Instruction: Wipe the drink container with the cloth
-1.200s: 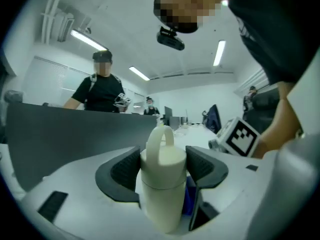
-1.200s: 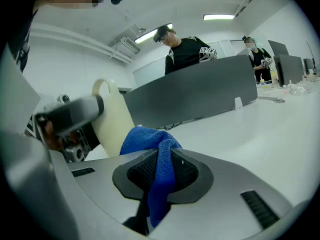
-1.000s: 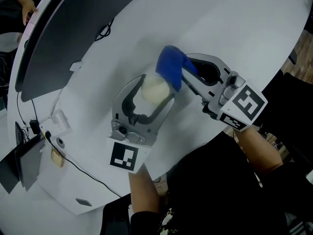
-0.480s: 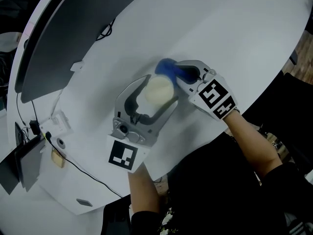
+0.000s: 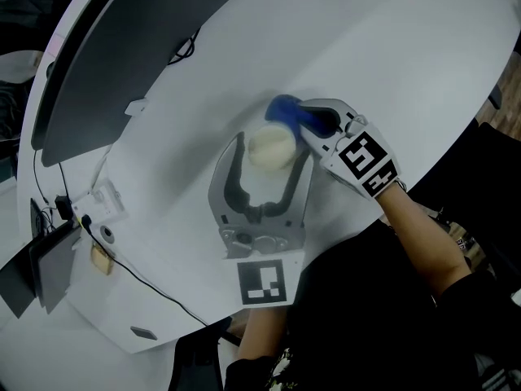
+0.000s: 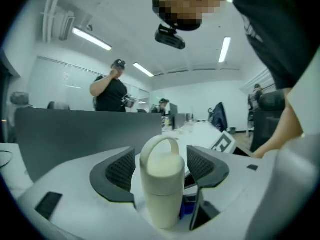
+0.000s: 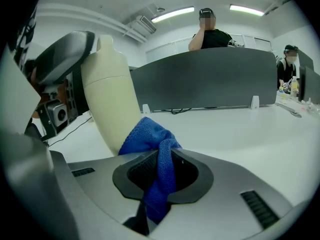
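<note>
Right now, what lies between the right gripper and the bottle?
The blue cloth. The right gripper pinches it in its fingers, and it bunches against the bottle's side. The right gripper view shows this best.

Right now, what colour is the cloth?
The cloth is blue, seen best in the right gripper view.

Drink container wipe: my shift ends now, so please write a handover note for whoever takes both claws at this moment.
Left claw: jaws apart, bracketing the upright cream drink container on the white table; a small gap shows on each side.
Right claw: shut on the blue cloth, which presses against the container's side, low down.
Done: cloth gripped and in contact with the container.
Left: wipe round the body and lid. How much is already wiped can't be told.
</note>
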Demonstrator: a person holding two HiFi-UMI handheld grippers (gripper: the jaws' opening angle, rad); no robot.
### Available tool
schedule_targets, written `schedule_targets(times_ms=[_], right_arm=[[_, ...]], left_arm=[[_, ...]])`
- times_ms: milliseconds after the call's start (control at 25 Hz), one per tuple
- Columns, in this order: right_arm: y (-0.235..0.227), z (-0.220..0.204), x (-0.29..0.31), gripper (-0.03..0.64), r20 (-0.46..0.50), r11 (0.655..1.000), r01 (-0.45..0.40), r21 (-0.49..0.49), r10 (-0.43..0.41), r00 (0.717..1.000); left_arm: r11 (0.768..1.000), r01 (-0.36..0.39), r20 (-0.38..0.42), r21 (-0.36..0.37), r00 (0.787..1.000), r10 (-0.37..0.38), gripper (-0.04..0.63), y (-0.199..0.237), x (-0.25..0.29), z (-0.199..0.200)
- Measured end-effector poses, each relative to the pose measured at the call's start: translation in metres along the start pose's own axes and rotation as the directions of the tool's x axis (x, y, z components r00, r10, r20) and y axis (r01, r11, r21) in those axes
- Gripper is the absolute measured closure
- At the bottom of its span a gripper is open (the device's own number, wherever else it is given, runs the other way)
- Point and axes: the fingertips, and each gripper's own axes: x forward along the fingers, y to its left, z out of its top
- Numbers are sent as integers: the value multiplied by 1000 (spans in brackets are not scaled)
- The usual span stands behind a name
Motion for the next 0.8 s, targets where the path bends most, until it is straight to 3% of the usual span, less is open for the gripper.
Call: schedule_targets(times_ms=[120, 200, 280, 360, 440, 560, 680, 800], right_arm=[[1, 0, 1, 575, 5, 1000, 15, 3, -15, 1000], [1, -1, 1, 575, 8, 1000, 19, 3, -19, 1000], [2, -1, 1, 575, 8, 1000, 21, -9, -21, 1000], [2, 1, -1, 574, 8, 999, 24, -28, -24, 1000], [2, 8, -7, 574, 26, 999, 27, -30, -27, 999], [-1, 35, -27, 574, 123, 1000, 21, 22, -24, 992], [-2, 84, -57, 574, 293, 997, -34, 70, 12, 956], [11, 126, -79, 574, 414, 987, -149, 53, 114, 903]], left_arm=[[989, -145, -28, -15, 989, 144, 300, 6, 4, -5], [985, -168, -24, -26, 986, 167, 311, 6, 4, -6], [990, -144, -11, -14, 990, 143, 313, 5, 3, -6], [997, -75, 4, 10, 997, 75, 314, 3, 3, -7], [998, 46, 15, 43, 999, -47, 314, -1, 3, -10], [965, 249, 40, 86, 967, -253, 314, -5, 1, -11], [923, 370, 52, 104, 925, -377, 314, -4, 1, -10], [912, 398, 64, 97, 912, -404, 314, -6, 2, -8]])
